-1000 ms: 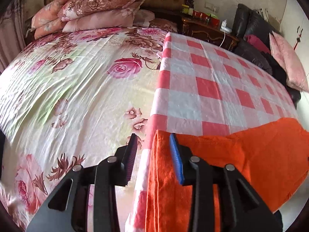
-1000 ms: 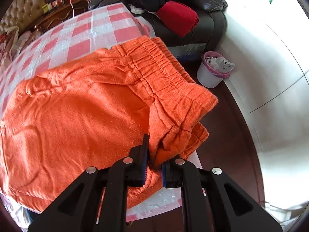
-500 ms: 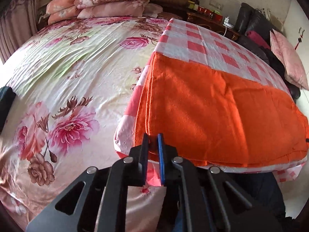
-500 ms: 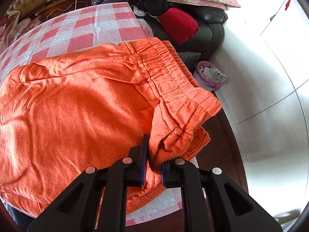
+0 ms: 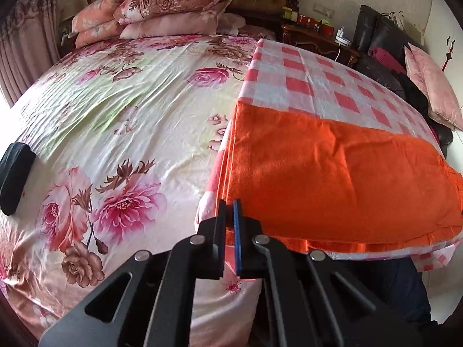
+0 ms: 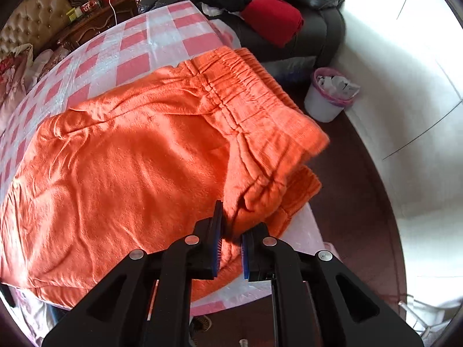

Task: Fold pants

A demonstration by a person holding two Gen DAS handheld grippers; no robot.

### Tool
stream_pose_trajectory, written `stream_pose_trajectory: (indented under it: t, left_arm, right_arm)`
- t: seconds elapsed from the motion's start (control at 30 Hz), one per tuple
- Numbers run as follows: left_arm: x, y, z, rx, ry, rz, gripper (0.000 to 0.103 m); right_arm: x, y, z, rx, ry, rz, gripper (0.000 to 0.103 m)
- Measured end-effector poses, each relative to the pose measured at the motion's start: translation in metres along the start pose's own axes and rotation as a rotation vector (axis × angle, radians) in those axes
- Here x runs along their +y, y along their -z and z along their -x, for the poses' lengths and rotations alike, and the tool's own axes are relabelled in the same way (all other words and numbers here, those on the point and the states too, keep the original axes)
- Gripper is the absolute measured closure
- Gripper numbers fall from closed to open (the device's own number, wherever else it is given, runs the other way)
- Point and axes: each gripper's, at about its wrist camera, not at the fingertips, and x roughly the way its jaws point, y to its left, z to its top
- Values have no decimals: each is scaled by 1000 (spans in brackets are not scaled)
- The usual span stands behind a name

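Note:
Orange fleece pants (image 5: 332,173) lie folded lengthwise on a pink-and-white checked cloth (image 5: 303,72) on the bed. My left gripper (image 5: 228,217) is shut on the near corner of the pants at the leg-hem end. In the right wrist view the pants (image 6: 130,179) spread to the left, and the gathered elastic waistband (image 6: 246,95) lies at the right, by the cloth's edge. My right gripper (image 6: 231,231) is shut on a bunched fold of the pants near the waistband.
A floral bedspread (image 5: 115,115) covers the bed to the left, with stacked pillows (image 5: 162,8) at the headboard. A dark sofa with clothes (image 6: 275,20) and a white waste bin (image 6: 330,95) stand beyond the bed's right edge. A nightstand (image 5: 312,31) stands at the back.
My left gripper, open over the pants' edge a second ago, closed on the near corner and drew back toward the bed's near edge. My right gripper kept its hold, shifting slightly.

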Motion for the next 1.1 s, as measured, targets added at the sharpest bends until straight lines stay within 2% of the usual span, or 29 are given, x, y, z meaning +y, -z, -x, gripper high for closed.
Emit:
stream_pose_trajectory:
  t: [0.07, 0.2, 0.3, 0.43, 0.63, 0.8, 0.83, 0.9, 1.0, 1.03, 1.1]
  left_arm:
    - [4, 0, -6, 30, -11, 18, 99]
    - [-4, -12, 20, -49, -19, -1, 99]
    - [13, -4, -7, 34, 1, 48, 99]
    - [14, 12, -25, 66, -10, 40, 99]
    - [15, -3, -17, 37, -3, 51, 100]
    - [13, -31, 21, -37, -3, 34, 100]
    - [15, -35, 32, -57, -9, 35, 103]
    - [23, -37, 50, -86, -80, 24, 103]
    - [42, -31, 50, -55, -54, 59, 103]
    - [42, -25, 43, -27, -56, 44, 103]
    - [34, -14, 33, 2, 0, 13, 103]
  right_arm:
    - [-1, 2, -1, 4, 6, 3, 94]
    - [-2, 6, 4, 0, 2, 4, 94]
    - [-5, 6, 1, 6, -6, 6, 94]
    - [-18, 11, 8, -10, -106, -48, 94]
    - [-44, 12, 28, -6, -311, -166, 95]
    - [-44, 0, 50, -34, -384, -181, 96]
    - [-44, -1, 53, -25, -413, -193, 95]
    - [-44, 1, 57, -10, -447, -206, 96]
    - [-47, 4, 52, 11, -448, -214, 95]
    - [-49, 7, 43, 38, -437, -228, 95]
    - [-52, 12, 28, 79, -442, -255, 95]
